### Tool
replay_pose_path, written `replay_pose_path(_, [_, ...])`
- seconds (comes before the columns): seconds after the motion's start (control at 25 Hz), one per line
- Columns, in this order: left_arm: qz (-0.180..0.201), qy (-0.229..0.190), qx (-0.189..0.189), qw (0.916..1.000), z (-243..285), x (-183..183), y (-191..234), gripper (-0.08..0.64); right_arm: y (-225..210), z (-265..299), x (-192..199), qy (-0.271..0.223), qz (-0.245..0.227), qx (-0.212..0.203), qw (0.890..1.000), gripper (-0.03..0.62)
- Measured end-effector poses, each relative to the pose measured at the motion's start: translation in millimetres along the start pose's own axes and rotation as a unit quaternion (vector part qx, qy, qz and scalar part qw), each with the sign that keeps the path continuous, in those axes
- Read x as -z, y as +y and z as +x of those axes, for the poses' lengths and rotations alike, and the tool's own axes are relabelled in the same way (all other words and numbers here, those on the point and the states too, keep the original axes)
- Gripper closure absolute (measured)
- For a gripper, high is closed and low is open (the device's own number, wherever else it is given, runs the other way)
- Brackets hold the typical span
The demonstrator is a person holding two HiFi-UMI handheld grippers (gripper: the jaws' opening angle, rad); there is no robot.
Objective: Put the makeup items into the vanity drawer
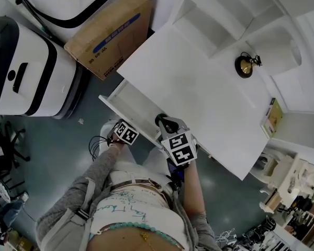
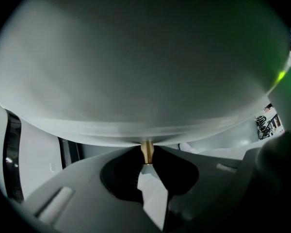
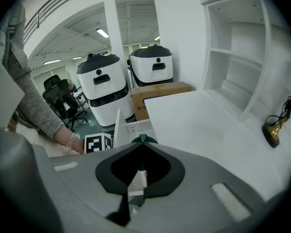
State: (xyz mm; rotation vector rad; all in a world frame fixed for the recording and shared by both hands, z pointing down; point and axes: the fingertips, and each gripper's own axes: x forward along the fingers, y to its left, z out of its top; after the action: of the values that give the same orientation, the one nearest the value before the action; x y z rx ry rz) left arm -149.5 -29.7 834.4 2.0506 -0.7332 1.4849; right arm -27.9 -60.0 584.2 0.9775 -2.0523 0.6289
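The white vanity (image 1: 199,88) has its drawer (image 1: 126,102) pulled open at the front left. My left gripper (image 1: 124,132) is at the drawer front (image 2: 136,57), shut on its small brass knob (image 2: 146,152). My right gripper (image 1: 172,132) hovers over the drawer's right end by the tabletop edge. Its jaws are together, with a small green tip (image 3: 142,139) pinched between them; the rest of that item is hidden. A black and gold item (image 1: 244,66) lies far back on the tabletop (image 3: 203,120), also visible as a black and gold item (image 3: 274,130) at the right gripper view's right.
White shelf compartments (image 1: 220,20) rise behind the tabletop. A cardboard box (image 1: 112,33) and two white machines (image 1: 26,67) stand on the floor left of the vanity. Office chairs (image 3: 58,98) sit further off. A small yellow box (image 1: 273,116) rests at the table's right edge.
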Motion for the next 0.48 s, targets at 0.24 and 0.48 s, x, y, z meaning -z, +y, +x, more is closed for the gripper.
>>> replay_pose_path(0.24, [0.000, 0.004, -0.001, 1.0000, 2, 2, -1, 0.502, 4, 20, 1, 0.017, -0.019, -0.012, 1.000, 0.563])
replay_pose_path(0.48, [0.000, 0.005, -0.002, 1.0000, 2, 2, 0, 0.502, 5, 41, 6, 0.036, -0.025, -0.025, 0.999, 0.563])
